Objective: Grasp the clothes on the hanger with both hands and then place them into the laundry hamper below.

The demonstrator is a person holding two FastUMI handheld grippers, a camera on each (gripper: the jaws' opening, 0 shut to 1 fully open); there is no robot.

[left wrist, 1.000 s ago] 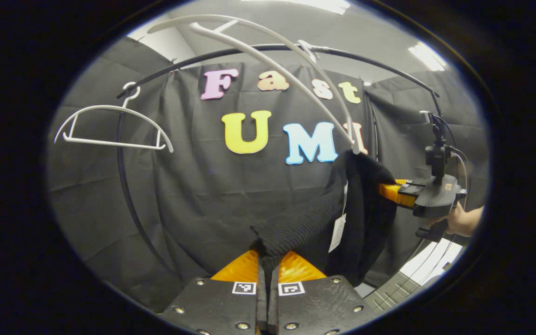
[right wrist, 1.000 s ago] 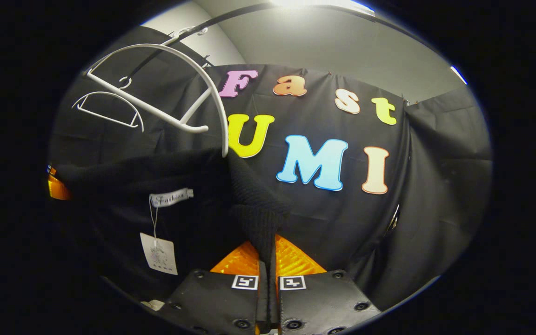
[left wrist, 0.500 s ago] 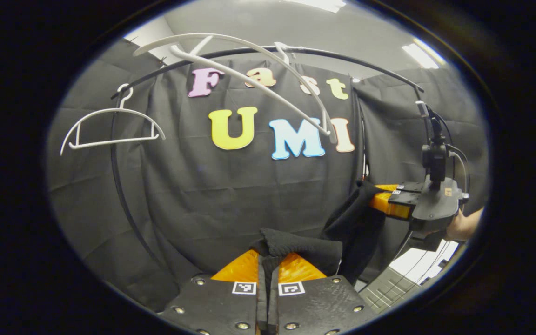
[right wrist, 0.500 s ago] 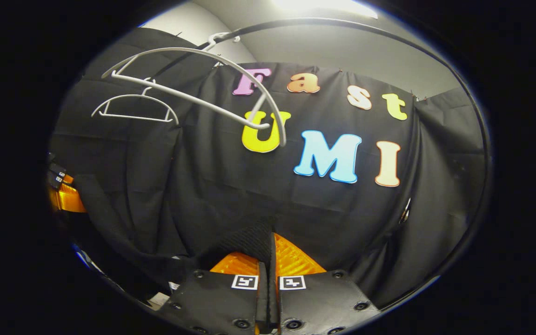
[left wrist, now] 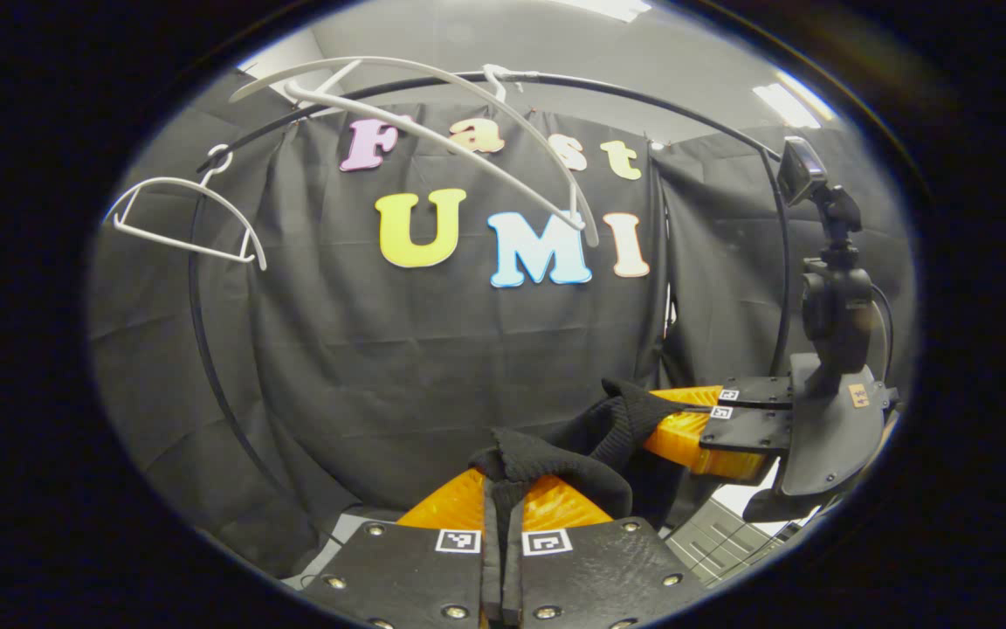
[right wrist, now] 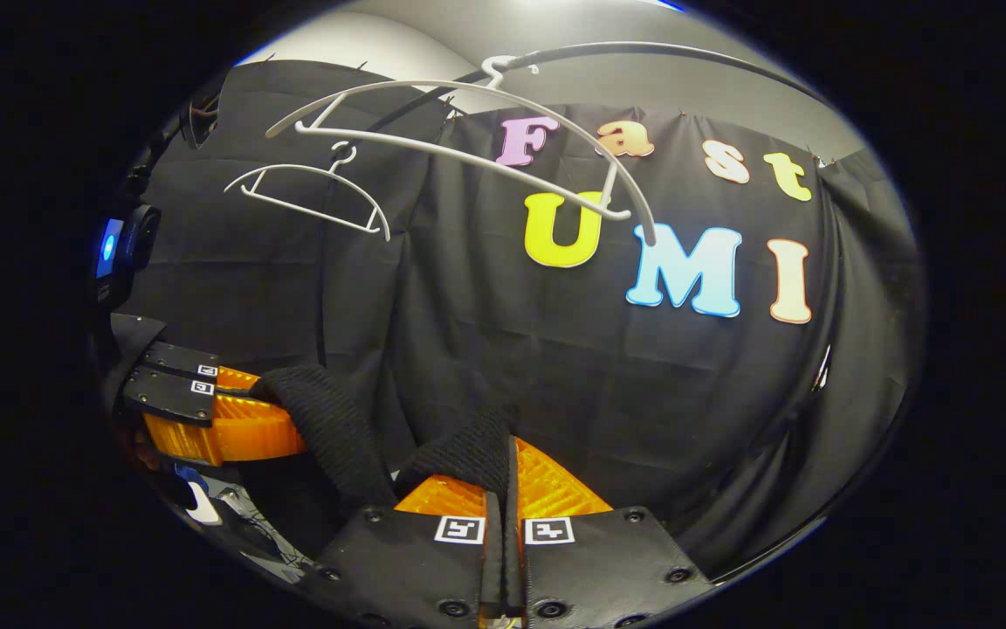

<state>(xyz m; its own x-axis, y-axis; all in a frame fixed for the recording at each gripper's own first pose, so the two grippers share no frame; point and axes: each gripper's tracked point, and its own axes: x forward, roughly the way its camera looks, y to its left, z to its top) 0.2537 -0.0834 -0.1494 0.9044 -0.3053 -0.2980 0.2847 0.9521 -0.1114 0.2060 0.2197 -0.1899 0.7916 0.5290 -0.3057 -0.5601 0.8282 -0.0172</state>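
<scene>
black garment (left wrist: 555, 459) now off white hanger (left wrist: 433, 131), strung sideways, left gripper (left wrist: 503, 494) and right gripper (right wrist: 507, 476) each clamped on it

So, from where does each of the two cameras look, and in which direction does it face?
Left gripper view: rides on the left gripper, faces the booth wall; its own fingers pinch the black garment; the right gripper is at its right.
Right gripper view: rides on the right gripper, faces the same wall; the left gripper is at its left.
Shared: the garment, the near white hanger, now bare, the far hanger, the black rail.
</scene>
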